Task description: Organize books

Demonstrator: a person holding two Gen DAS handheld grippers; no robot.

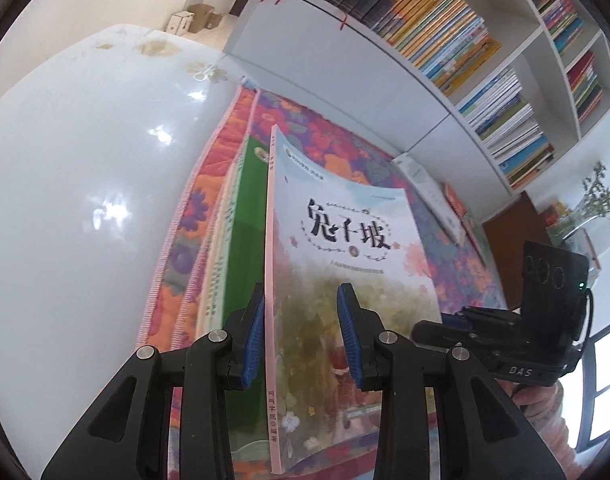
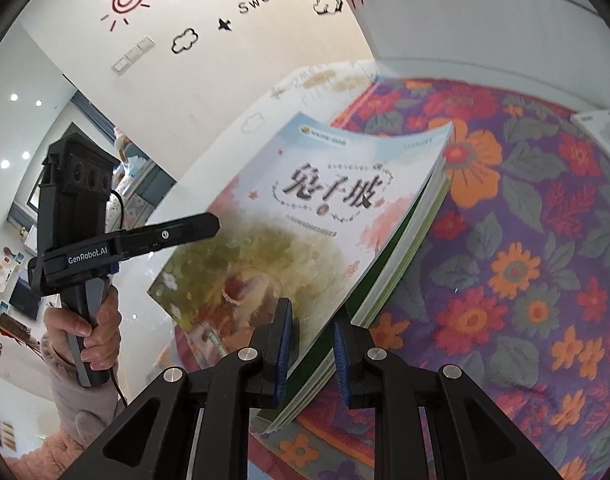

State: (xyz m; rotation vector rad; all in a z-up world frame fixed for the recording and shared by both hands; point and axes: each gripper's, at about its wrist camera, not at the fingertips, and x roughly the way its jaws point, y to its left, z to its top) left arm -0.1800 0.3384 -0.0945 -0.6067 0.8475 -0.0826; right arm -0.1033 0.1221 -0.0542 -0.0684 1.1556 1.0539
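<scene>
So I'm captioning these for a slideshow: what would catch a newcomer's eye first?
The pale illustrated book with bold black title characters, held at mid-frame by both the left gripper and the right gripper. Beneath it lies a vivid flowered cloth; crowded bookshelves rise behind.

Both wrist views look steeply down, close on one book (image 1: 345,240).

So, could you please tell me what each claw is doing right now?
Left claw: around the books at the spine; grip cannot be told.
Right claw: closed on the books.
</scene>
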